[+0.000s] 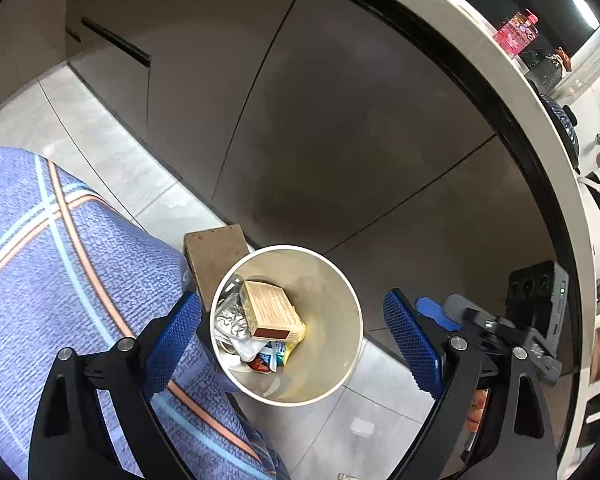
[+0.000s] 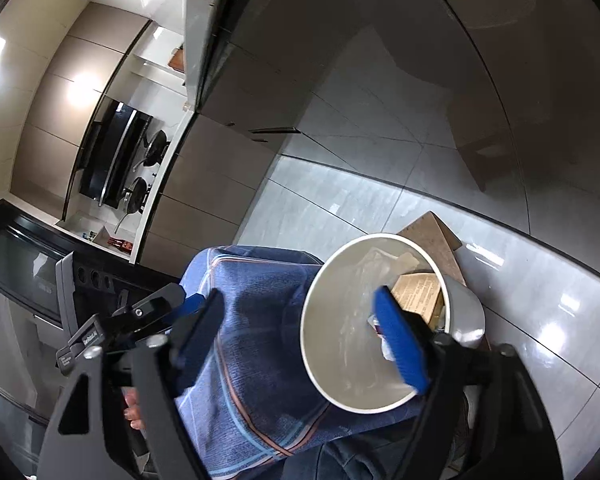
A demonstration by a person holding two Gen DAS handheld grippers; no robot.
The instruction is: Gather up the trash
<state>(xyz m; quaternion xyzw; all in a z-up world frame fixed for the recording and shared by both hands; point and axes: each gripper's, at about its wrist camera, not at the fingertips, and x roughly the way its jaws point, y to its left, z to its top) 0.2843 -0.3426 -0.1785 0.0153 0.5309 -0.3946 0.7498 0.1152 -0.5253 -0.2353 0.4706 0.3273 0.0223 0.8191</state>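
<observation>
A round white bin stands on the floor below my left gripper, which is open with nothing between its blue pads. Inside the bin lie a tan cardboard box, a foil wrapper and other packets. The right wrist view shows the same bin with the box in it. My right gripper is open and holds nothing; its right finger hangs over the bin's mouth. Each gripper shows at the edge of the other's view, the right one beside the bin and the left one at the far left.
A person's leg in blue checked cloth is close to the bin's left side. A brown board leans behind the bin against grey cabinet doors. The floor is pale tile. A stove with pans is far off.
</observation>
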